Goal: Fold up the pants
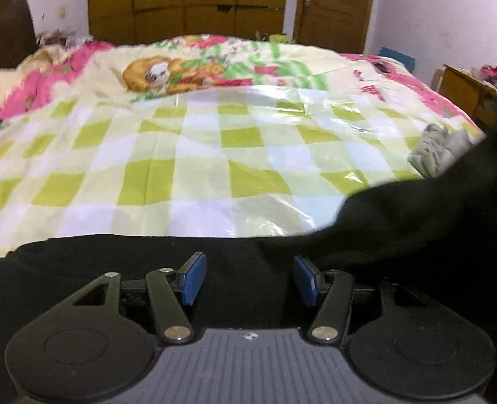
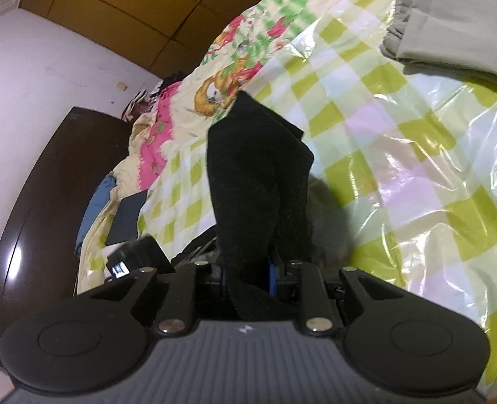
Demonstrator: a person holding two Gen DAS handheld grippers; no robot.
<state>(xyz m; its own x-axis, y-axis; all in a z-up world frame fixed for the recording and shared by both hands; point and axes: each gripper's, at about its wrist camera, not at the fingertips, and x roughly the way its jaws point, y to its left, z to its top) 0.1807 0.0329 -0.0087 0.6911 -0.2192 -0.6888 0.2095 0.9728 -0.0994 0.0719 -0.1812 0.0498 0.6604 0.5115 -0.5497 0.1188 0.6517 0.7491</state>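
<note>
The black pants (image 1: 417,222) lie across the near edge of a green-and-white checked sheet (image 1: 181,168) on the bed. One dark part of them sweeps up to the right in the left wrist view. My left gripper (image 1: 248,277) hovers over the black cloth, its blue pads (image 1: 193,279) standing well apart and pressing on nothing. My right gripper (image 2: 248,276) is shut on a bunch of the pants (image 2: 255,175). The cloth hangs ahead of its fingers in a thick fold, above the sheet (image 2: 400,141).
A folded grey garment (image 2: 457,23) lies on the sheet at the far right, also the grey garment (image 1: 437,149) in the left view. A cartoon bedspread (image 1: 167,70) covers the far half. A dark headboard (image 2: 46,202), wardrobe (image 1: 188,0) and wooden side table (image 1: 467,91) surround the bed.
</note>
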